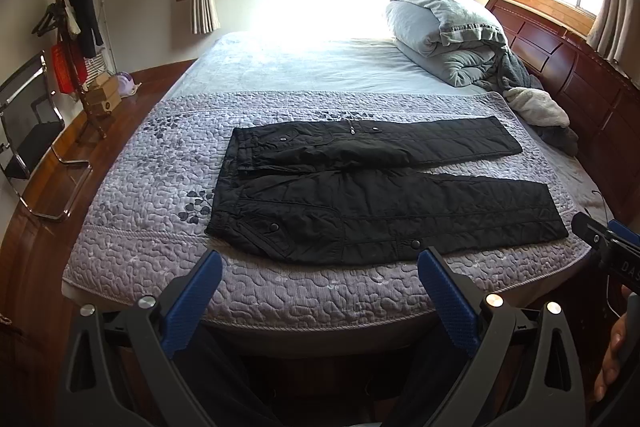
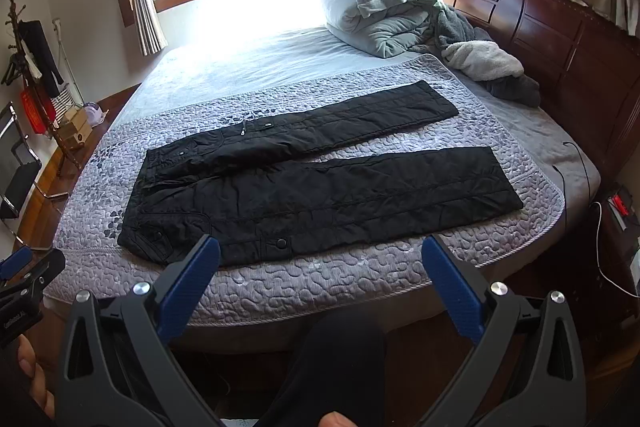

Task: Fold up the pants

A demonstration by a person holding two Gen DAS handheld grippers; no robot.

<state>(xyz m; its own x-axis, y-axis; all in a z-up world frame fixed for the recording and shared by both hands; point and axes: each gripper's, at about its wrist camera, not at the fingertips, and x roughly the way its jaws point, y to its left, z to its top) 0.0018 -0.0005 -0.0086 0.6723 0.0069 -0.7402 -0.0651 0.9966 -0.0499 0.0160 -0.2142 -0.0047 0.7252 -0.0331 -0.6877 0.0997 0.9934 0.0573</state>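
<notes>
From the left wrist, the left gripper stands wide open and empty just short of the near hem-side edge of the black quilted pants, spread flat on the grey quilted bedspread, with bare quilt between. From the right wrist, the right gripper gapes likewise, its left fingertip overlapping the pants' near edge, waistband leftward, legs parted rightward.

One pair of black pants, two grippers — left gripper, right gripper — two windows, one bed, one folded duvet, one chair
</notes>
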